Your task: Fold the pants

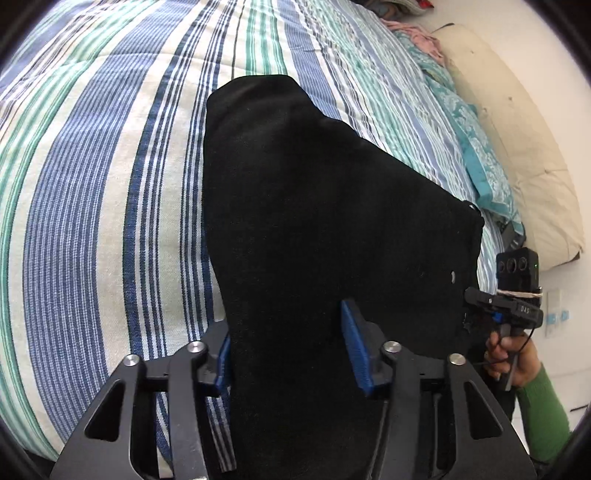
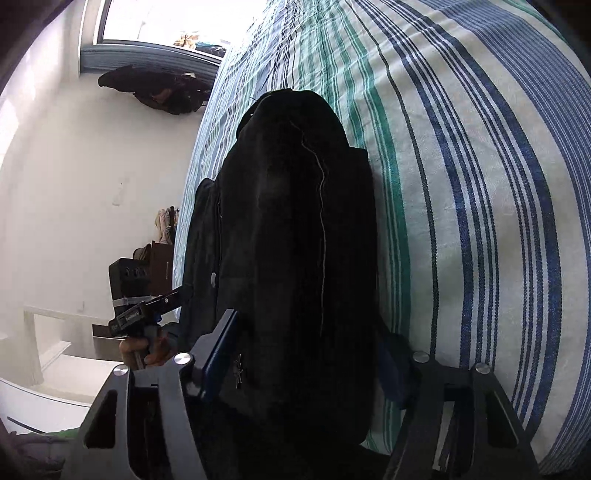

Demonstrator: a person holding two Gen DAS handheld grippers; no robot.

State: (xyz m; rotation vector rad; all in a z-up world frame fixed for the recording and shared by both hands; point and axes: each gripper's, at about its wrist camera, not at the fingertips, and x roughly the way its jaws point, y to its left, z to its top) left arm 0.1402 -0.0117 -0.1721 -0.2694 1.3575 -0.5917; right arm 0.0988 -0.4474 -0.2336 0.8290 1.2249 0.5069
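Black pants (image 1: 314, 192) lie on a striped bedspread (image 1: 92, 184). In the left wrist view my left gripper (image 1: 286, 321) straddles their near edge. The cloth fills the gap between the blue pads (image 1: 356, 350), which I do not see pressing it. My right gripper (image 1: 471, 295) reaches the pants' right edge near a small button (image 1: 452, 275). In the right wrist view the right gripper (image 2: 308, 326) stands astride the pants (image 2: 295, 221) by the zipper pull (image 2: 239, 369), jaws apart around the bunched cloth. My left gripper (image 2: 184, 290) sits at the pants' left edge.
A cream pillow (image 1: 517, 147), a teal patterned cloth (image 1: 480, 158) and pink clothing (image 1: 417, 33) lie along the bed's far right side. A hand with a green sleeve (image 1: 543, 406) holds the right gripper. Dark clothes (image 2: 159, 92) hang below a window (image 2: 147, 22).
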